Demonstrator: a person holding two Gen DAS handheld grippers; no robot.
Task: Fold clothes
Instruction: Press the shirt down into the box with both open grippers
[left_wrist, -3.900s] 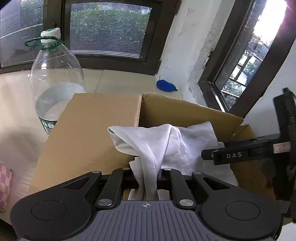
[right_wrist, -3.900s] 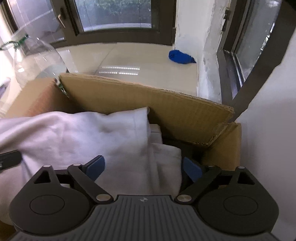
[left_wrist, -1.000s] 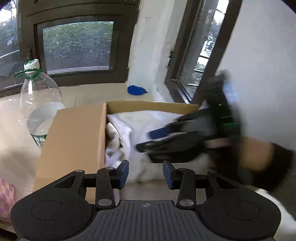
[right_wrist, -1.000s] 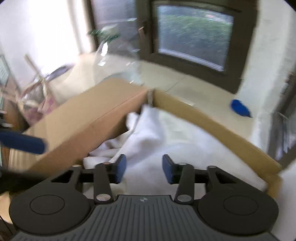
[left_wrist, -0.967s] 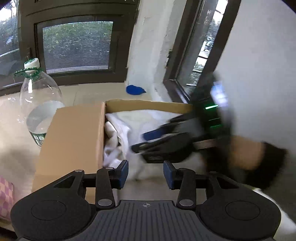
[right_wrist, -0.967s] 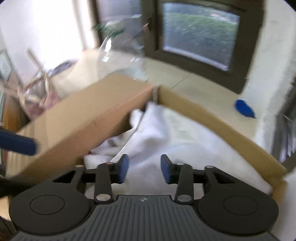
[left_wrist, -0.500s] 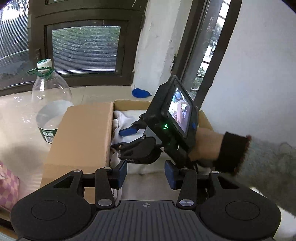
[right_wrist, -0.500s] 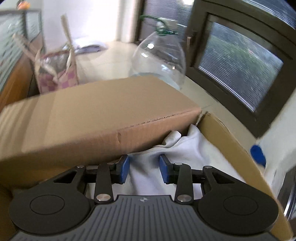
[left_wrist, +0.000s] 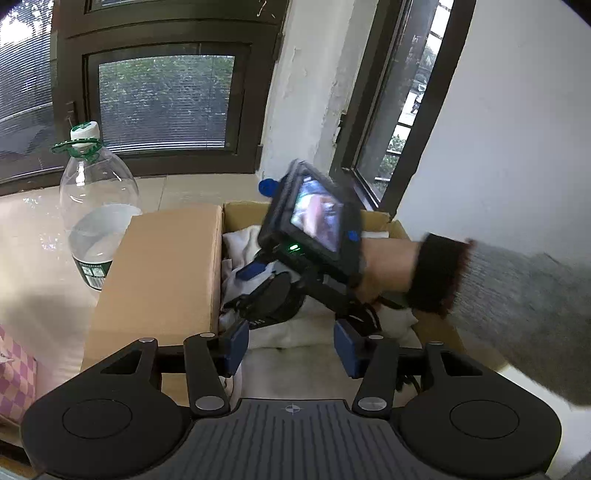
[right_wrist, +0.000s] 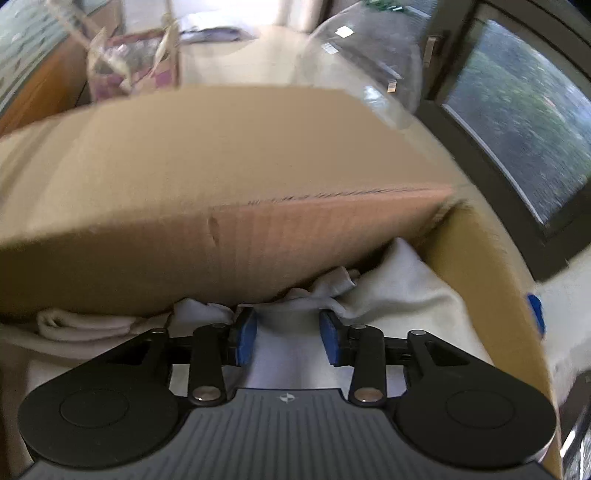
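We see a pale counter (left_wrist: 33, 280) carrying an open cardboard box (left_wrist: 162, 273), one flap folded over its left side. White clothes (right_wrist: 391, 288) lie crumpled inside the box. A clear water bottle (left_wrist: 96, 206) stands beside the box. Our right tool (right_wrist: 288, 336) reaches down into the box, its jaws partly apart and just widened, white cloth between the blue pads without being pinched. Our left tool (left_wrist: 290, 349) hovers at the box's near edge, jaws likewise just widened, holding nothing.
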